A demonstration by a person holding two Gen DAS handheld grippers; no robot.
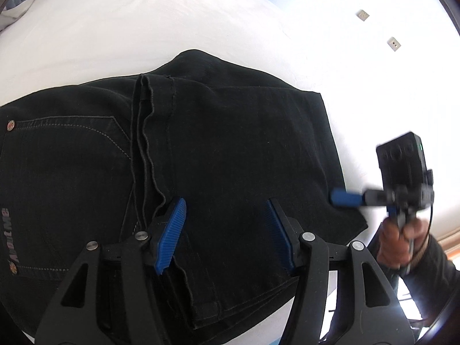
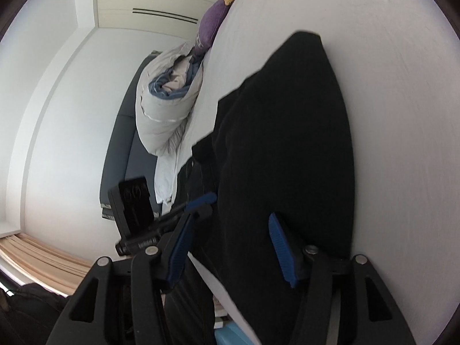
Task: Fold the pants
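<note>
Folding looks well along: the pants (image 1: 224, 149) lie in a dark, layered stack on the white bed (image 1: 120, 34), filling the centre of your left view. Your left gripper (image 1: 227, 233) hovers above them, jaws spread wide and empty. Your right gripper (image 2: 228, 247) is spread too, holding nothing. Denim is heavy, stiff, not slippery — I'd pinch through all layers at the hem edge, lower centre.

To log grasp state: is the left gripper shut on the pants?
No, the left gripper is open, its blue pads apart above the pants.
</note>
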